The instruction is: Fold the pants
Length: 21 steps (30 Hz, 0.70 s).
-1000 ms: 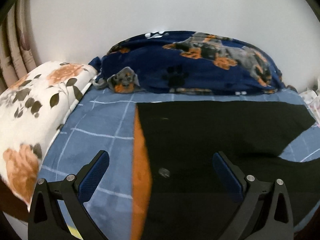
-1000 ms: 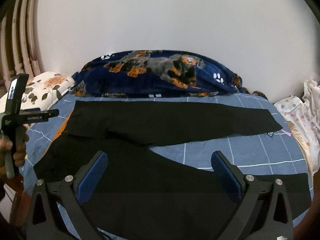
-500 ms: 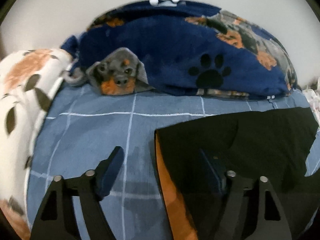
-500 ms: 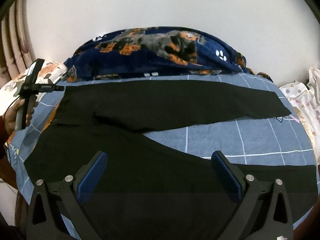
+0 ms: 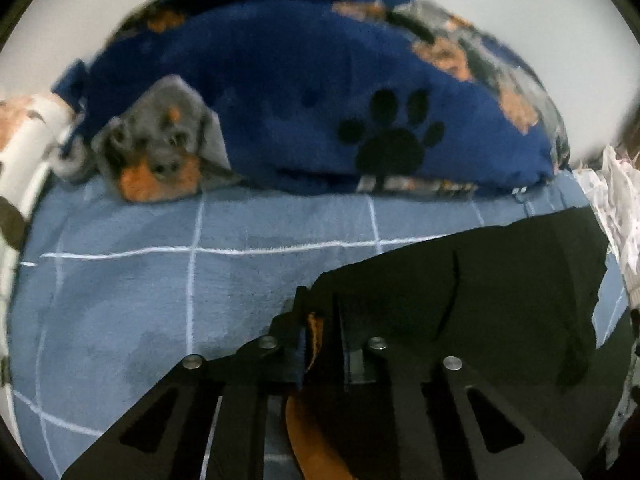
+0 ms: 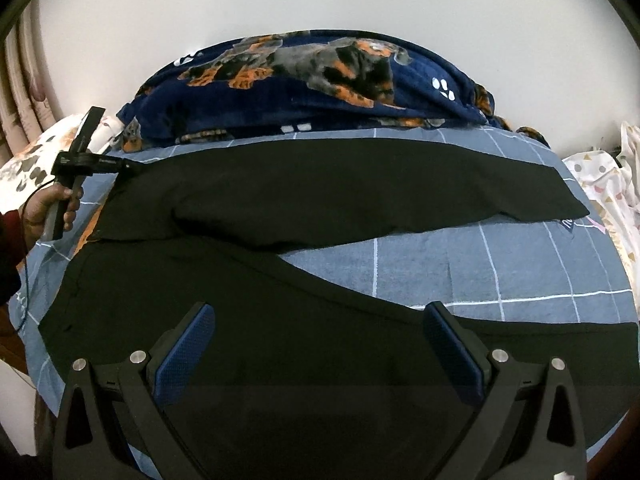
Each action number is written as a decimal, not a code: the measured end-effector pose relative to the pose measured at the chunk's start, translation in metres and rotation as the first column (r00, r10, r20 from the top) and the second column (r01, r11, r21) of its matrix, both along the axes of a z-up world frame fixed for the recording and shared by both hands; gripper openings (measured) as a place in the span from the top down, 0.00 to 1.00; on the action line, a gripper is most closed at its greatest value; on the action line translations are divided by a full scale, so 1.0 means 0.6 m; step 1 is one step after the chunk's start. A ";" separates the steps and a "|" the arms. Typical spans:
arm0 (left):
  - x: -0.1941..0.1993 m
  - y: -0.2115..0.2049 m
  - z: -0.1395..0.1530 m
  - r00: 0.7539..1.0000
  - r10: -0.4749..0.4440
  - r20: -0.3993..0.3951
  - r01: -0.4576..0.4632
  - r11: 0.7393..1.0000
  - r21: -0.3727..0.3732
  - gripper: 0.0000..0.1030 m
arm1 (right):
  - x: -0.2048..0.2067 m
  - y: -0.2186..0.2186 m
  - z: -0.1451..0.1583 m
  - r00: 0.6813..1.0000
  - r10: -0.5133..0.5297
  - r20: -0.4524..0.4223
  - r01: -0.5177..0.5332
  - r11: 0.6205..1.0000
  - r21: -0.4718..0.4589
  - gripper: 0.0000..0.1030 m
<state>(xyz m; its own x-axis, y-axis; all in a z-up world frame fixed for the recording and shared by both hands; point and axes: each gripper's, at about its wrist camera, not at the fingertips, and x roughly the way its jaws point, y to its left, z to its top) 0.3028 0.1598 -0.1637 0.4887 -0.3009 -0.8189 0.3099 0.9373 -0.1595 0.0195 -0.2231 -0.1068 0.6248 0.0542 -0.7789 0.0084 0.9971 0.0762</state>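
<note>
At the far left of the bed, the left gripper (image 5: 320, 320) has its jaws drawn nearly together on the waistband corner of the black pants with an orange lining (image 6: 320, 200), a strip of that orange inner cloth showing between the fingers in the left wrist view; in the right wrist view the same tool is seen small, held in the person's left hand (image 6: 48, 212) at the upper left corner of the garment. The pants lie spread flat across the blue bedsheet with thin white grid lines (image 6: 440, 264), waist to the left and the two legs running rightward, the far leg lying just in front of the dark blue fleece blanket printed with dogs and paw marks (image 6: 320, 80), the near leg reaching the right edge of the view. The cloth looks thin, soft and light, so it will likely sag and trail from any pinch point rather than hold its shape; hems, waistband and seams, where layers are doubled, seem the surest places to grip. The right gripper (image 6: 320, 352) hovers over the near leg with its blue-padded jaws wide apart, holding nothing. A white floral pillow (image 5: 16, 152) sits at the left edge.
</note>
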 end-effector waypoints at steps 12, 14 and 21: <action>-0.261 -0.047 0.182 0.960 -0.060 0.274 0.095 0.989 -0.114 0.90 | 0.087 -0.099 0.021 0.996 -0.057 -0.062 0.082 0.815 0.573 0.00; -0.305 -0.056 0.194 0.958 -0.069 0.280 0.111 0.984 -0.136 0.90 | 0.108 -0.120 0.011 0.993 -0.080 -0.086 0.117 0.725 0.679 0.00; -0.444 -0.072 0.177 0.966 -0.094 0.242 0.138 0.975 -0.173 0.89 | 0.190 -0.139 -0.023 0.984 -0.076 -0.161 0.176 0.545 0.820 0.00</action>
